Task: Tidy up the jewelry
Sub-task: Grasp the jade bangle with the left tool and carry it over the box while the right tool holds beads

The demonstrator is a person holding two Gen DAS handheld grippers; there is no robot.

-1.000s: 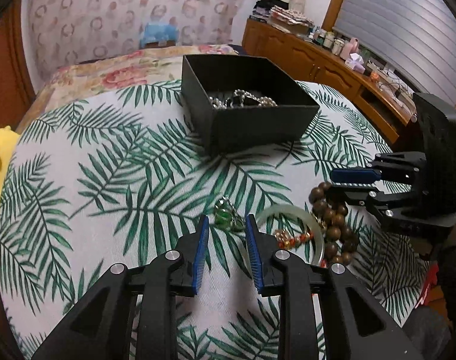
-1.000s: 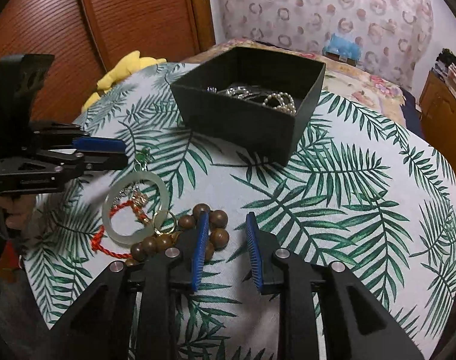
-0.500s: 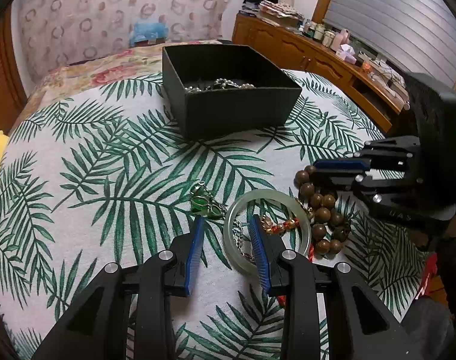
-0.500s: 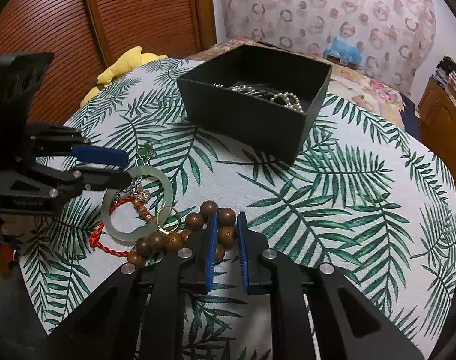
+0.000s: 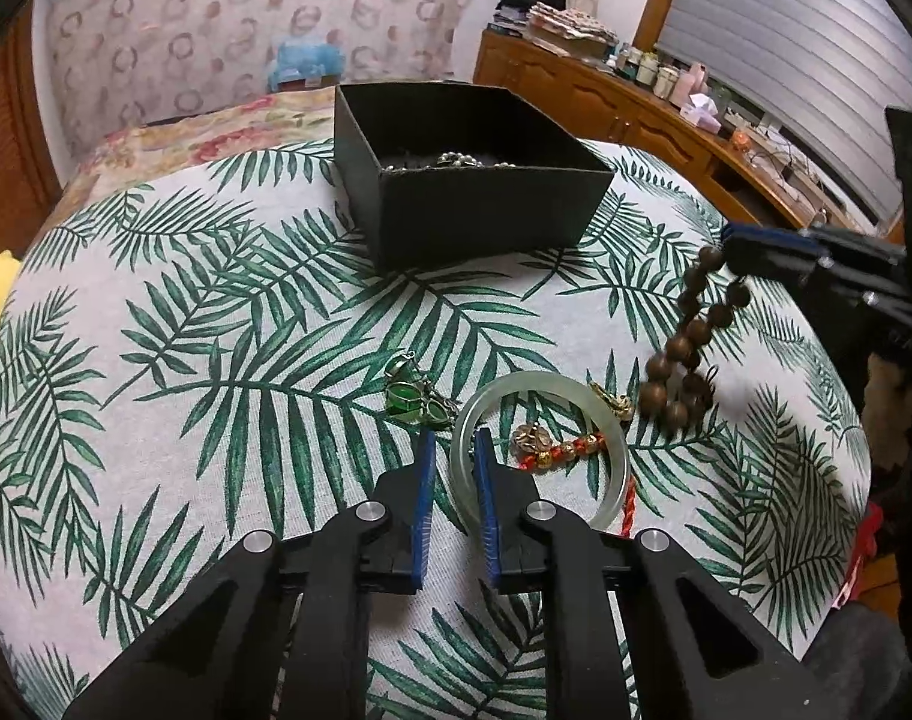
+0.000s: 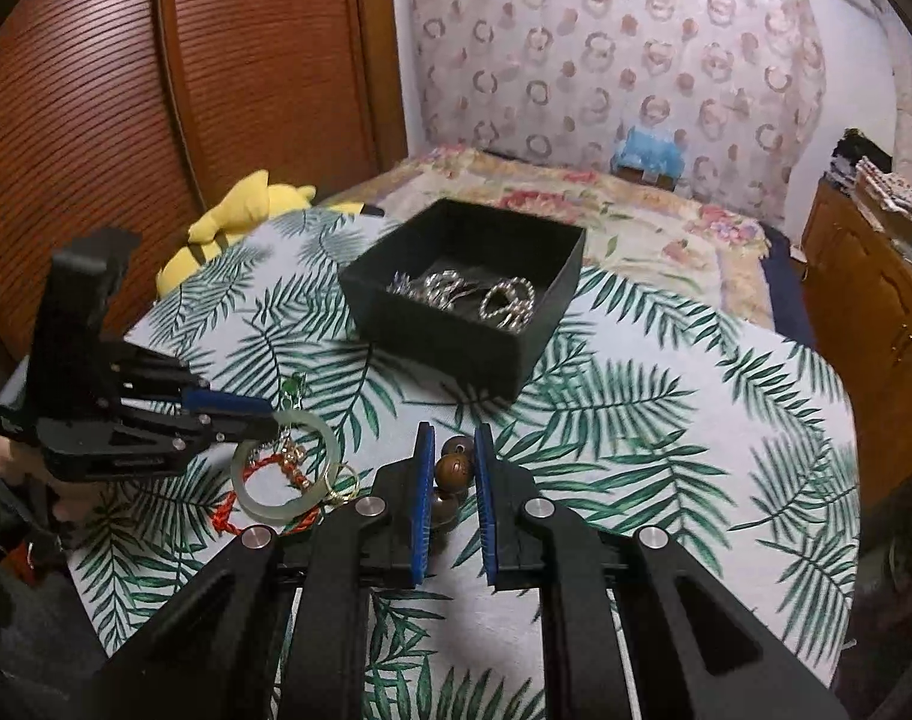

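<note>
Here the right hand-held gripper (image 6: 451,468) pinches the brown bead bracelet (image 5: 690,336), and the left hand-held gripper (image 5: 454,465) squeezes the jade bangle (image 5: 606,420).

Each fisheye camera sits just behind its own claw and looks forward along the two fingers, tilted down at the leaf-print counter (image 5: 228,324). The left wrist view rides low and close, with the left claw (image 5: 454,450) at its lower centre, facing the black box (image 5: 486,210) and the dresser (image 5: 636,114) beyond. The right wrist view sits higher over the right claw (image 6: 451,444), facing the box and the wooden doors (image 6: 126,120). Both views share the counter, the box, the jade bangle (image 6: 312,420) and the patterned wall (image 6: 606,48), and each catches the other claw at its edge.
</note>
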